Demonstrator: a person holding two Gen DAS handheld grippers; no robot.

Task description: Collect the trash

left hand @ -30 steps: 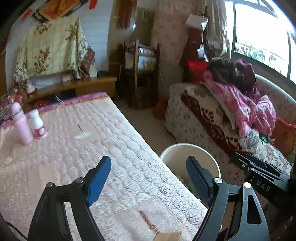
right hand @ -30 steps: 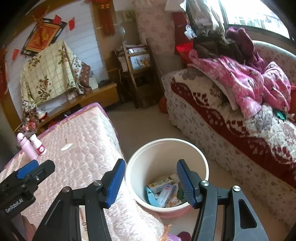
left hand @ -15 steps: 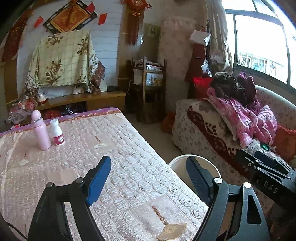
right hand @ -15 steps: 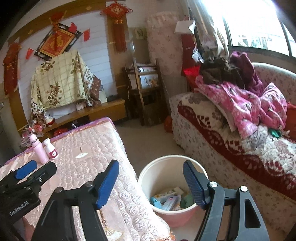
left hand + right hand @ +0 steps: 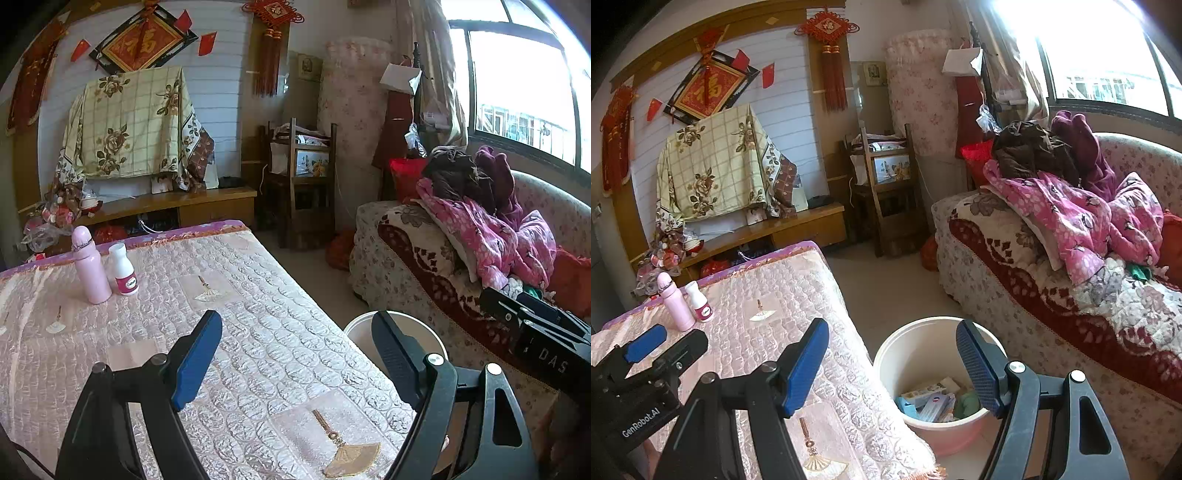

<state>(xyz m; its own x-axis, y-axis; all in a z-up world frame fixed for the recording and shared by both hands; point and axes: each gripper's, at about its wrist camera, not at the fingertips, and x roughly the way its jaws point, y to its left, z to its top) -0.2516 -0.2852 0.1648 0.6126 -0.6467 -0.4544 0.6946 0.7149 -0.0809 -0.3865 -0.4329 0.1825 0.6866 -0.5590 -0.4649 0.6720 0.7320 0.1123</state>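
Observation:
A pale pink bin (image 5: pixel 916 354) stands on the floor between the table and the sofa, with several small boxes and wrappers (image 5: pixel 932 400) in it. Its rim also shows in the left wrist view (image 5: pixel 373 325). My right gripper (image 5: pixel 892 365) is open and empty, above the bin and the table's edge. My left gripper (image 5: pixel 295 362) is open and empty over the quilted table (image 5: pixel 258 332). A pink bottle (image 5: pixel 90 269) and a small white bottle (image 5: pixel 123 271) stand upright at the table's far left.
A sofa (image 5: pixel 1052 295) piled with pink and dark clothes (image 5: pixel 1071 206) runs along the right. A wooden chair (image 5: pixel 886 192) and a low wooden cabinet (image 5: pixel 775 229) stand beyond the table. Bare floor (image 5: pixel 886 280) lies between table and sofa.
Both grippers have tilted up and drawn back, so more of the room and wall shows. The bin has slid lower in both views. Both jaws stay open and empty.

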